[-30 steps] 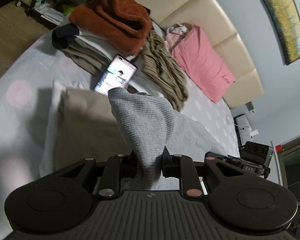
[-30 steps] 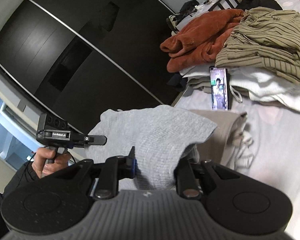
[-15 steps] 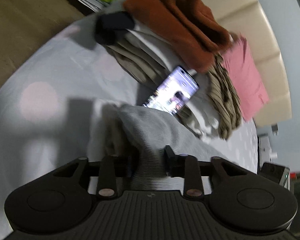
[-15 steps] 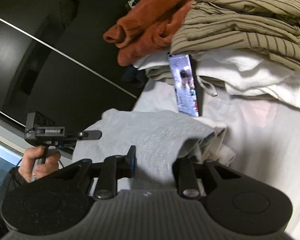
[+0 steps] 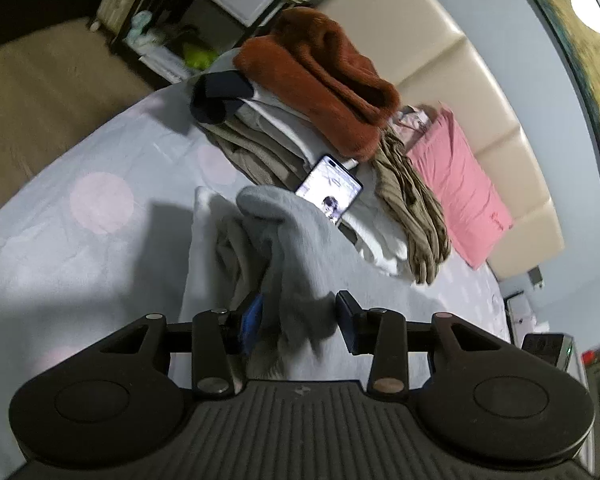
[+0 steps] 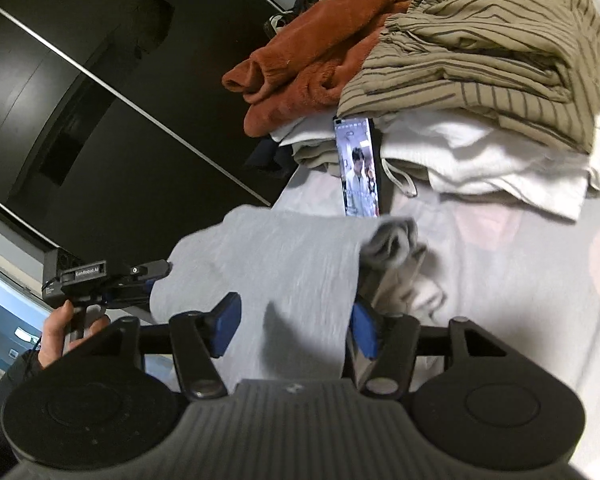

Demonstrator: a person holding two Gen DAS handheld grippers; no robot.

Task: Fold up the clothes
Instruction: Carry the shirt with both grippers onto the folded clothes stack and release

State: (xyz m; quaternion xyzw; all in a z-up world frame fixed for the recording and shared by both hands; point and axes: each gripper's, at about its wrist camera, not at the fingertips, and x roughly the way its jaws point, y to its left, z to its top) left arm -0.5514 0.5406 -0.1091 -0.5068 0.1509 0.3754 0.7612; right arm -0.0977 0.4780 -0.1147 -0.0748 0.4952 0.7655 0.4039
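Left wrist view. The left gripper (image 5: 298, 318) has its fingers (image 5: 253, 317) opening, no longer pinching; the grey sweater (image 5: 296, 236) lies loose between them, draped onto a beige garment (image 5: 230, 252) on the bed (image 5: 100, 216). Beyond, a phone (image 5: 329, 194) leans on an unsorted pile: a rust fleece (image 5: 320, 76), striped khaki trousers (image 5: 410, 200) and a white top (image 5: 380, 240). A pink pillow (image 5: 460, 176) rests against the padded headboard (image 5: 452, 60) at far right; a shelf unit (image 5: 188, 28) stands far left.

Right wrist view. The right gripper (image 6: 292, 322) is likewise opening, its fingers (image 6: 225, 318) parted with grey cloth between them, unpressed. A hand (image 6: 70, 330) holds the other gripper at near left, before a dark wardrobe (image 6: 80, 100).

Judgement: this sweater's fold is being laid down; the pile remains.
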